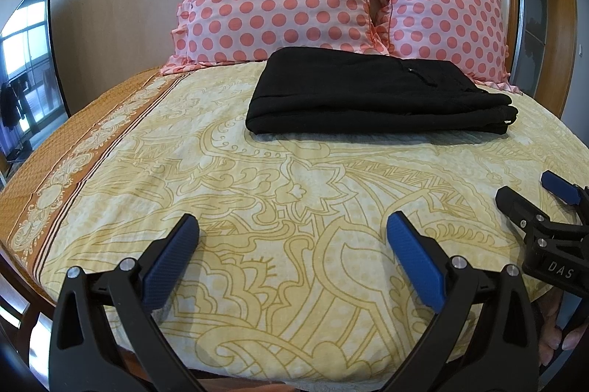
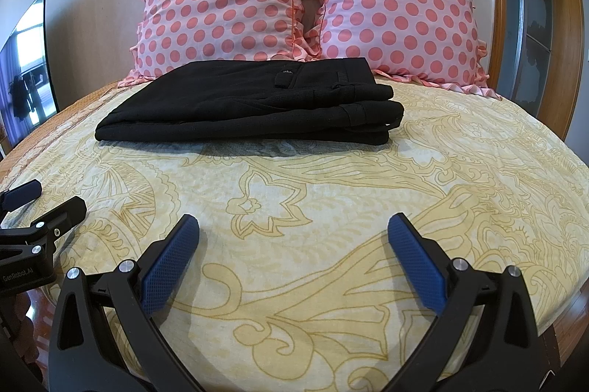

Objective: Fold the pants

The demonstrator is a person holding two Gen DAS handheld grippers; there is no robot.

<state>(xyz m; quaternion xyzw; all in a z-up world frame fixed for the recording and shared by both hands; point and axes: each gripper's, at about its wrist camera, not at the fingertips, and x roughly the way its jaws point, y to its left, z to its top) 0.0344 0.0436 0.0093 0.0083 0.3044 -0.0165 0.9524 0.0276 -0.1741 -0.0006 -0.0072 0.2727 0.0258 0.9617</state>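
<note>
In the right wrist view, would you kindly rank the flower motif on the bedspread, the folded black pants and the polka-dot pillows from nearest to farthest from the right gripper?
From the right gripper:
1. Flower motif, just ahead, slightly left.
2. Folded black pants, mid-bed, left of centre.
3. Polka-dot pillows, against the wall behind the pants.

I see a bed sheet (image 1: 279,193), cream with yellow floral print and an orange border. Two pink polka-dot pillows (image 2: 224,5) stand against the wall. A television screen (image 1: 29,60) sits at left.
</note>
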